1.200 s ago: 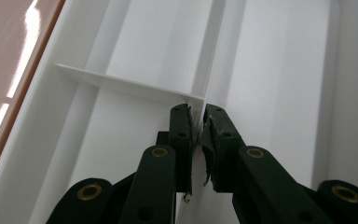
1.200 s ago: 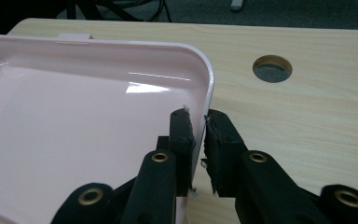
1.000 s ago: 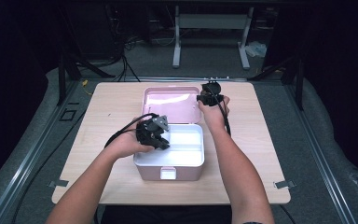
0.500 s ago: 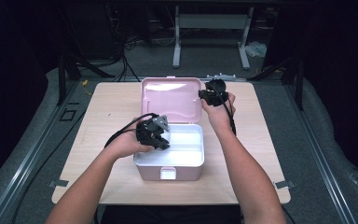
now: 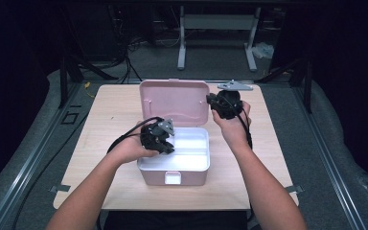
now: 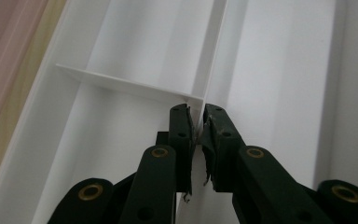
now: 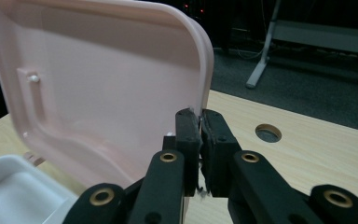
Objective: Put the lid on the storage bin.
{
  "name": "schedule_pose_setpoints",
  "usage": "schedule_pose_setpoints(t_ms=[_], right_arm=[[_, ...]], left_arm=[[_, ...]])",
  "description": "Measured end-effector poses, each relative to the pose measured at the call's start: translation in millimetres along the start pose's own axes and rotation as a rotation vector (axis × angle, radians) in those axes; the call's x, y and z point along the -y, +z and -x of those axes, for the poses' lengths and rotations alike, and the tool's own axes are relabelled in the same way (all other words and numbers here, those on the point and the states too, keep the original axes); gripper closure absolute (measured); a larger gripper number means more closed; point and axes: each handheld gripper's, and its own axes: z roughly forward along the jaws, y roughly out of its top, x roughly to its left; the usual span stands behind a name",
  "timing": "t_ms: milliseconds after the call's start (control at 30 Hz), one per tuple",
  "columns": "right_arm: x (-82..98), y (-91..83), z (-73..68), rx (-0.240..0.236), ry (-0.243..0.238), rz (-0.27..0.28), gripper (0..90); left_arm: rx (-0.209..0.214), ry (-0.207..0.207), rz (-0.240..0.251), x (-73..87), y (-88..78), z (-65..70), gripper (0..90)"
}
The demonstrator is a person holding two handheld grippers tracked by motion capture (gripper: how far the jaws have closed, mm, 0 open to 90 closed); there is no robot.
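Note:
A pink box [image 5: 151, 178] stands open in the middle of the table, with a white tray [image 5: 196, 155] inside it. Its pink lid [image 5: 172, 103] is raised nearly upright at the back. My right gripper [image 5: 210, 103] is shut on the lid's right edge [image 7: 204, 70], and its jaws have just closed a little tighter on it. In the right gripper view the lid's inner face [image 7: 98, 93] sits left of the right gripper [image 7: 200, 119]. My left gripper [image 5: 166, 147] reaches down into the tray. There the left gripper [image 6: 198, 116] is shut on the thin white divider wall [image 6: 214, 56], where a cross divider [image 6: 121, 84] meets it.
The box sits on a light wooden table [image 5: 110, 115] with a round hole [image 7: 268, 133] in its top behind the lid. A white latch [image 5: 172, 178] is on the box's front. A metal stand [image 5: 215, 24] and cables lie on the dark floor beyond.
My right gripper has moved up and back with the lid's edge, and the lid has swung from leaning back to nearly upright. The left gripper has stayed in the tray.

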Motion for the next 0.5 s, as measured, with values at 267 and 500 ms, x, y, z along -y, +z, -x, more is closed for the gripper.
schedule_pose_setpoints(t_ms=[267, 500], right_arm=[[10.2, -26.8, -10.2, -0.024, -0.043, 0.028, 87.0], [15.4, -36.4, -16.0, -0.019, -0.069, 0.032, 87.2]], left_arm=[[-0.015, 0.002, -0.001, -0.3, -0.1, 2.0, 81.4], [-0.050, 0.038, -0.009, -0.9, -0.5, 6.9, 81.3]])
